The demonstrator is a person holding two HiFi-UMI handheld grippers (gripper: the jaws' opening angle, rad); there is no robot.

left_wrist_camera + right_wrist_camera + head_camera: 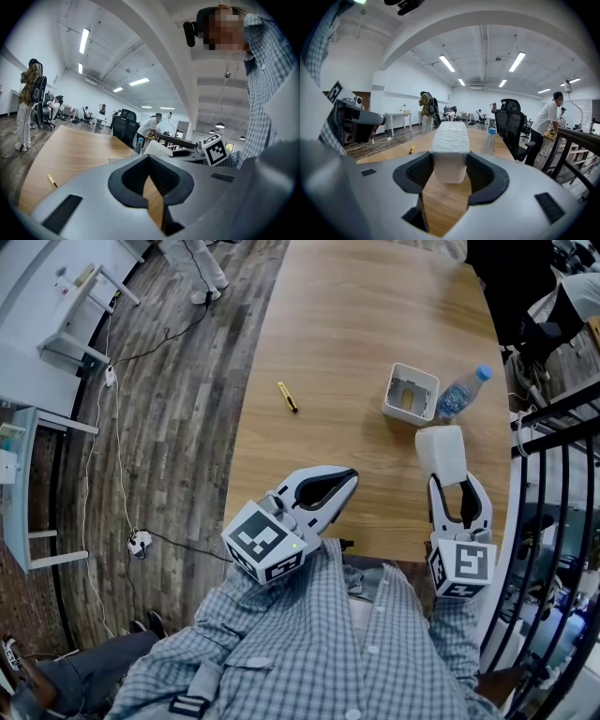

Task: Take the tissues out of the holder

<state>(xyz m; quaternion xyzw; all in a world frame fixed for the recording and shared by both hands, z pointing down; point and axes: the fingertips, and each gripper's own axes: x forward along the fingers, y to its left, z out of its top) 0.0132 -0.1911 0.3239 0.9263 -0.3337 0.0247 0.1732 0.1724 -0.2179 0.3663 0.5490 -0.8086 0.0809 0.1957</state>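
The right hand-held gripper (pixel 451 482) pinches the tissue pack (pixel 441 454), already out of the white holder (pixel 391 396) nearby on the table (pixel 356 324). The left hand-held gripper (pixel 348 477) is pressed together, empty. Best lower the pack flat before releasing.

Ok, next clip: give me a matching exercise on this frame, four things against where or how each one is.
Things:
1. tissue pack
2. holder
3. water bottle
4. yellow tool

Places or states:
A. lies alone on the left part of the table
B. clamped between the jaws of the right gripper
C. blue cap, upright near the table's right edge
D. white, open-topped, standing next to the bottle

Pairs: 1-B, 2-D, 3-C, 4-A
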